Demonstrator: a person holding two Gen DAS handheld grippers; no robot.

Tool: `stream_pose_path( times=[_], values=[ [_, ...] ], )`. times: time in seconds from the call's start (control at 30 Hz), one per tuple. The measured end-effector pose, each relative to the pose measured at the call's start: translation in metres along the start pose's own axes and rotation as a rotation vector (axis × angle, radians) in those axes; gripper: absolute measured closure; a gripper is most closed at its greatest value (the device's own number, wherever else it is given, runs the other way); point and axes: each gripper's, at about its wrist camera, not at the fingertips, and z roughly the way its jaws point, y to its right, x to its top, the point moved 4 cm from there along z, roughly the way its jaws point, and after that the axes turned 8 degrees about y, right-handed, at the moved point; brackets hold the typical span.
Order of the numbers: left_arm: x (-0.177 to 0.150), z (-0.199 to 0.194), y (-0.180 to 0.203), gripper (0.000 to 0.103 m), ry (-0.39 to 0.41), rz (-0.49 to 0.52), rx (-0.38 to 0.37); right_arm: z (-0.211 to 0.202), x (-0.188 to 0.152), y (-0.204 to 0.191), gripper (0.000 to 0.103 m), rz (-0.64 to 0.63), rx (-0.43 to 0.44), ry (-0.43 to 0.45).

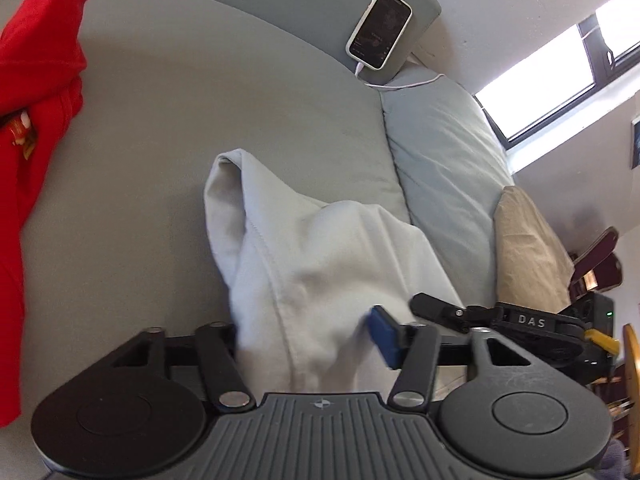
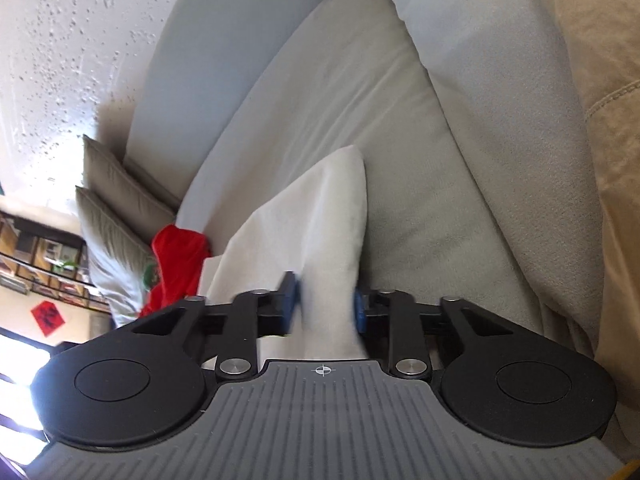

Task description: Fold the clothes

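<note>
Overhead, both grippers — left (image 1: 308, 336) and right (image 2: 325, 304) — have their fingers clamped on a white garment (image 1: 304, 248) lifted above a grey sofa (image 1: 200, 120) — red clothing (image 1: 36, 80) alongside, phone (image 1: 379, 29) charging on the backrest.

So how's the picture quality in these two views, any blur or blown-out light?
Left wrist view: the window is blown out white, and the white garment smears near the left gripper. Right wrist view: cloth blurs at the right gripper, with glare at the lower left edge; both views bend strongly.
</note>
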Motion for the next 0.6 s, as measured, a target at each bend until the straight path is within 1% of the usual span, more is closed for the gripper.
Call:
stream_pose_path(
  times=[0.03,0.07,0.13,0.2,0.3,0.37,0.47,0.53,0.6],
  values=[
    [-0.002,-0.006,0.004,0.085,0.024,0.023,0.013,-0.005,-0.002,-0.004,0.092,-0.034,-0.008,0.021],
    [-0.004,-0.011,0.007,0.089,0.049,0.046,0.027,-0.011,-0.004,-0.010,0.094,-0.069,-0.010,0.048],
    [-0.009,-0.027,0.022,0.093,0.113,0.121,0.045,-0.028,-0.009,-0.026,0.094,-0.157,-0.015,0.109],
    [-0.017,-0.045,0.046,0.094,0.188,0.226,0.058,-0.054,-0.016,-0.047,0.095,-0.280,-0.029,0.176],
    [-0.034,-0.079,0.093,0.095,0.339,0.410,0.059,-0.100,-0.029,-0.073,0.095,-0.431,-0.052,0.283],
    [-0.039,-0.087,0.121,0.095,0.410,0.474,0.025,-0.134,-0.035,-0.082,0.095,-0.464,-0.058,0.363],
    [-0.043,-0.092,0.163,0.095,0.498,0.545,-0.043,-0.192,-0.040,-0.090,0.095,-0.481,-0.061,0.524],
    [-0.046,-0.096,0.191,0.095,0.557,0.592,-0.088,-0.232,-0.042,-0.093,0.095,-0.496,-0.066,0.655],
    [-0.049,-0.099,0.219,0.094,0.615,0.638,-0.134,-0.265,-0.042,-0.097,0.095,-0.546,-0.090,0.786]
  ],
)
